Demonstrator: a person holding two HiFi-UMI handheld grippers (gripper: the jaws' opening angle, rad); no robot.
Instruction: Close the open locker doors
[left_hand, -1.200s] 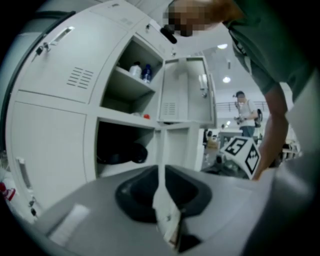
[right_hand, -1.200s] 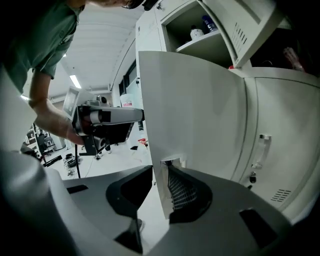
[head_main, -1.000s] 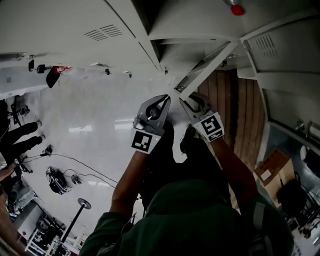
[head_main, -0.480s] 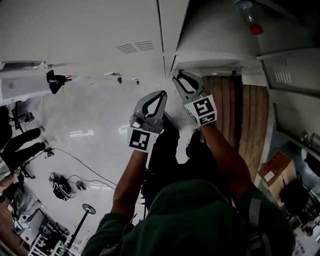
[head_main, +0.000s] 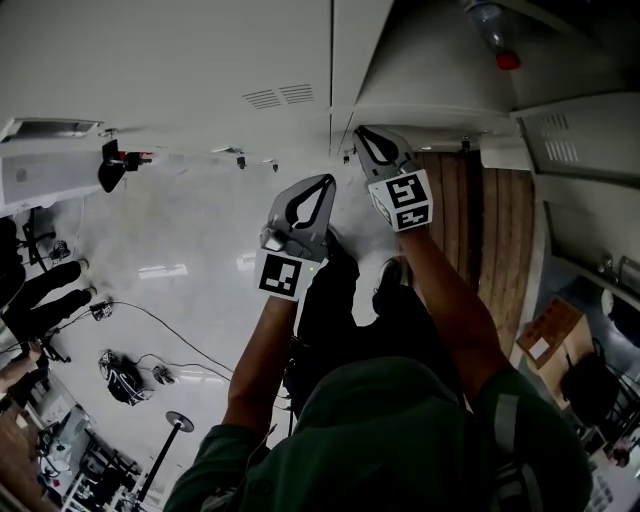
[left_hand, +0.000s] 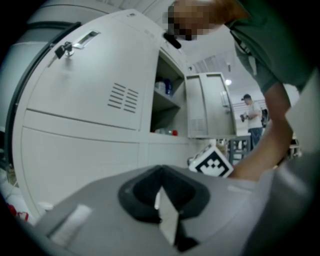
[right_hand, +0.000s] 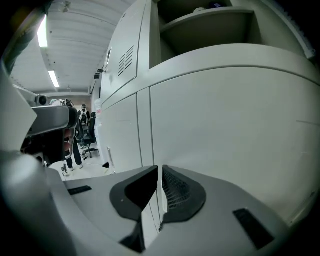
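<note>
A bank of white lockers fills the top of the head view. My right gripper (head_main: 360, 132) has its tips against the closed lower door (head_main: 430, 125) (right_hand: 225, 125); its jaws are closing, almost together, with nothing between them (right_hand: 160, 170). Above it one compartment (head_main: 430, 60) (right_hand: 210, 25) stands open, with a red-capped bottle (head_main: 495, 40) inside. Its vented door (head_main: 580, 140) (left_hand: 210, 105) hangs open to the right. My left gripper (head_main: 322, 183) (left_hand: 161, 192) is shut and empty, held just short of the lockers, left of the right one.
People's legs (head_main: 40, 290), cables and a dark bag (head_main: 125, 365) are on the white floor at left. A round-based stand (head_main: 180, 420) is lower left. Wooden flooring (head_main: 495, 230) and a cardboard box (head_main: 545, 335) lie at right. A person (left_hand: 252, 115) stands beyond the open door.
A lower locker door that stood open edge-on a second ago is now flush with the lockers. My right gripper moved up to it and its jaws narrowed. The left gripper barely shifted.
</note>
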